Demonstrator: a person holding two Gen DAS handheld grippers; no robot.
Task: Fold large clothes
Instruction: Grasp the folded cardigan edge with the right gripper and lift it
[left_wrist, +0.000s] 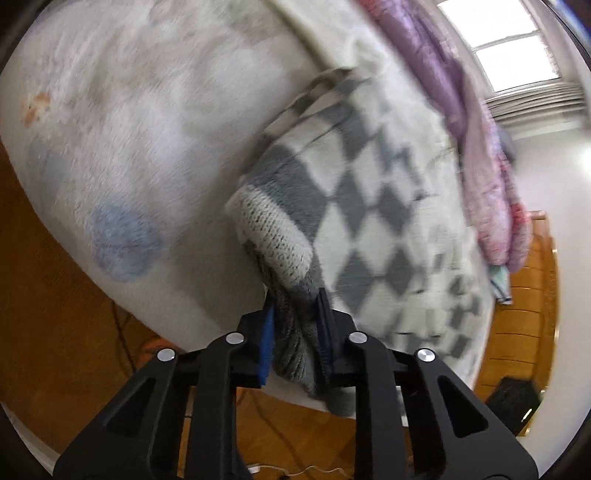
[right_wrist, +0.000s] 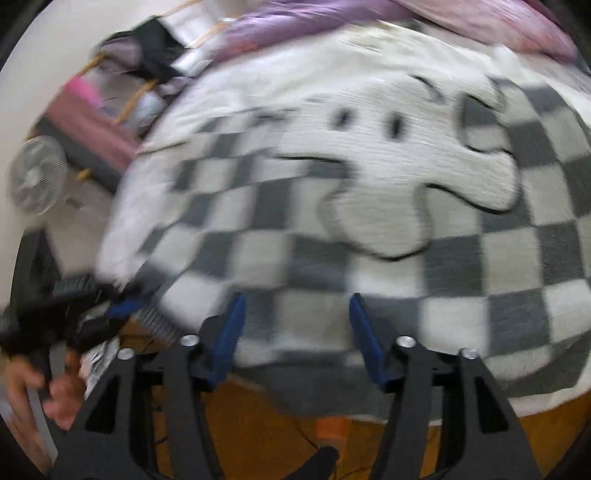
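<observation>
Grey-and-white checked fleece garment (right_wrist: 369, 221) with a large white cartoon-dog patch, spread across a bed covered by a pale printed fleece blanket (left_wrist: 129, 147). The garment lies near the bed's near edge, its hem close to the drop to the orange-brown wooden floor (left_wrist: 55, 277).

Left gripper (left_wrist: 295, 325): jaws drawn together and clamped on a bunched grey ribbed cuff or hem of the garment, with a knitted white-and-grey fold (left_wrist: 277, 236) rising just beyond the pads. Right gripper (right_wrist: 295, 332): blue-padded jaws standing apart over the garment's near hem, no cloth between them and nothing pressed.

Progress, as a judgement: the fold appears to be at an early stage. The patch side is mostly flat and fully exposed; only the end held by the left gripper is gathered and lifted. Bringing that end across, squaring the edges and making the remaining folds appear still to be done.

Edges and room: bare blanket lies open to the left of the garment in the left wrist view, giving space to lay a fold. A heap of purple and pink quilted bedding (left_wrist: 480, 147) crowds the far side, touching or nearly touching the garment's far edge. Cables trail on the floor below the near edge. A person's hand (right_wrist: 37, 384) holding the other tool appears at lower left of the right wrist view, and a white fan (right_wrist: 37, 177) stands beyond the bed.
</observation>
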